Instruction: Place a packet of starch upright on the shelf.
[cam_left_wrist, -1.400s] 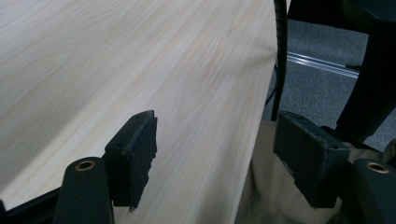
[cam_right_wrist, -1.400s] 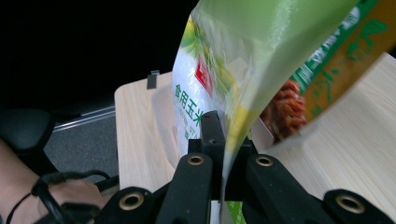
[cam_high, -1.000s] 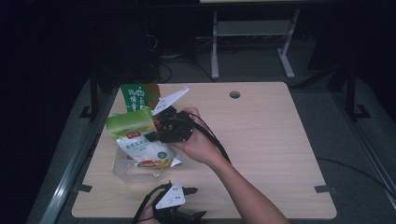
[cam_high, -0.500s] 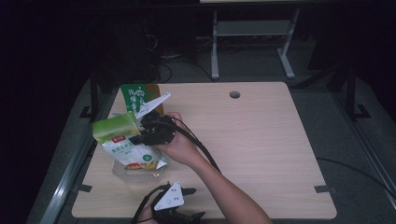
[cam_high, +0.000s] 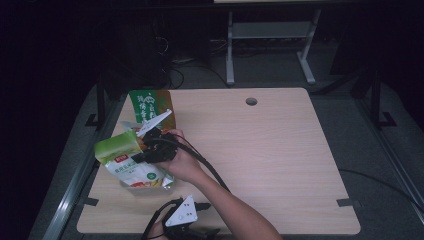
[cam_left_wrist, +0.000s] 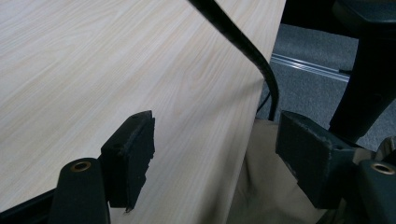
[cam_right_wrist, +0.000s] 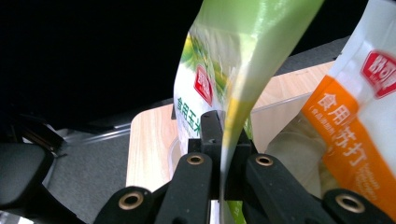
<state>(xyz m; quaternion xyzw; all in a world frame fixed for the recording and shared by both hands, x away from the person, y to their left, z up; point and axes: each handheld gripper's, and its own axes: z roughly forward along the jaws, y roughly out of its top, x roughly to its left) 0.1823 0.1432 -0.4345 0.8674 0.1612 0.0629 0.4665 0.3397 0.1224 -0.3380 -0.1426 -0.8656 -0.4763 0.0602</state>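
Leftward and lower now, my right gripper (cam_high: 145, 150) pinches the green pouch (cam_high: 125, 160) over the clear bin (cam_right_wrist: 285, 121); next, release inside. Left gripper (cam_left_wrist: 215, 158) gapes empty.

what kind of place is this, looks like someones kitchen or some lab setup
Probably a lab or recording space, not a kitchen: a bare wooden table with a cable hole, dark surroundings with a metal stand behind, and cabled hand-held tools, the right tool gripping a green food pouch.
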